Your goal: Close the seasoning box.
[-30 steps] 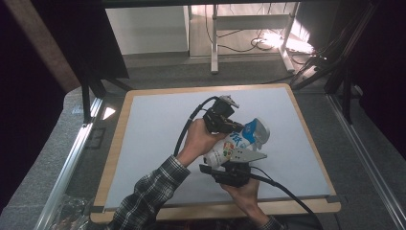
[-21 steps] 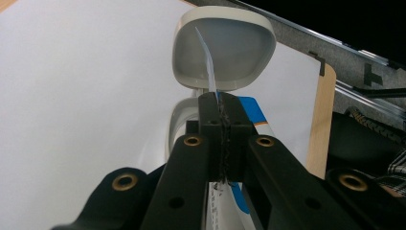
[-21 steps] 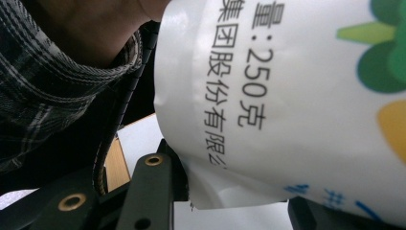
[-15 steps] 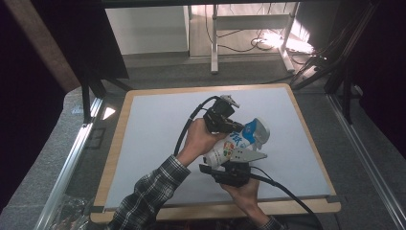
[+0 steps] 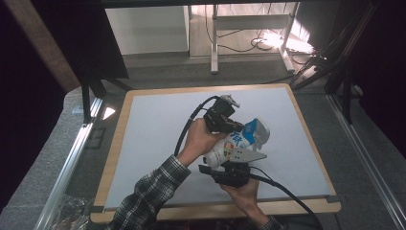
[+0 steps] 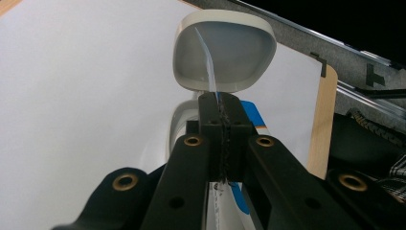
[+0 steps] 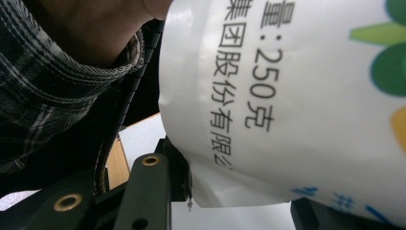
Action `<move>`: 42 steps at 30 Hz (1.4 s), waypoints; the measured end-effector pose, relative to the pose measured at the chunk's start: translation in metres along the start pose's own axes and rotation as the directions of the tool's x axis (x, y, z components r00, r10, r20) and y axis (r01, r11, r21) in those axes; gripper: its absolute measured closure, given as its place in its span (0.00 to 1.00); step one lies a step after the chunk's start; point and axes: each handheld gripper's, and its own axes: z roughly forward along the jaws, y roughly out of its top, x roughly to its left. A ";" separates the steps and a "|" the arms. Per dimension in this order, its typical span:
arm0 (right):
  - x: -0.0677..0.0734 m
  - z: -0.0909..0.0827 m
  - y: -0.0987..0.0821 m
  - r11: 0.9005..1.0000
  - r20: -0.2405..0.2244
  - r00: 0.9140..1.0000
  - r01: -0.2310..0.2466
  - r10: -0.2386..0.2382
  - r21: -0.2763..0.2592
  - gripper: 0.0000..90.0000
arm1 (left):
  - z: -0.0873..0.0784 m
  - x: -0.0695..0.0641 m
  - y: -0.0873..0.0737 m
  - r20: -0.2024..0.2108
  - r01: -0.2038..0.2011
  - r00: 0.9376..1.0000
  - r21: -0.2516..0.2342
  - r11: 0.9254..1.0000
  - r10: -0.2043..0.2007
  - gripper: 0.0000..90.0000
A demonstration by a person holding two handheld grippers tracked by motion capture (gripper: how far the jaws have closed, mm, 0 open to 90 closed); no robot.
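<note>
pouch: white printed stand-up pouch (image 5: 233,146), blue and green graphics, "250克" on it, held up over the desk (image 5: 153,139) between both grippers, off the surface
left gripper: (image 5: 221,116) jaws closed on a thin seam or edge strip of the pouch, white gusset beyond the tips
right gripper: (image 5: 231,168) jaws spread around the pouch's lower end, seem to clamp it, far jaw mostly hidden
step: likely pulling or tearing the edge
how: keep left pinch tight on the strip, brace body with right, pull apart steadily, avoid crushing
</note>
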 end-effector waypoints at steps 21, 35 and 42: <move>0.000 0.000 0.001 1.000 0.006 1.000 -0.009 0.009 0.000 0.74 | 0.000 0.000 0.001 -0.003 0.015 1.000 -0.003 1.000 -0.015 0.99; -0.001 0.001 0.002 1.000 0.007 1.000 -0.010 0.010 -0.006 0.74 | 0.001 0.001 0.002 -0.003 0.023 1.000 0.000 1.000 -0.023 0.99; -0.001 0.000 0.003 1.000 0.009 1.000 -0.007 0.007 -0.006 0.74 | 0.001 0.001 0.003 -0.003 0.018 1.000 0.004 1.000 -0.018 0.99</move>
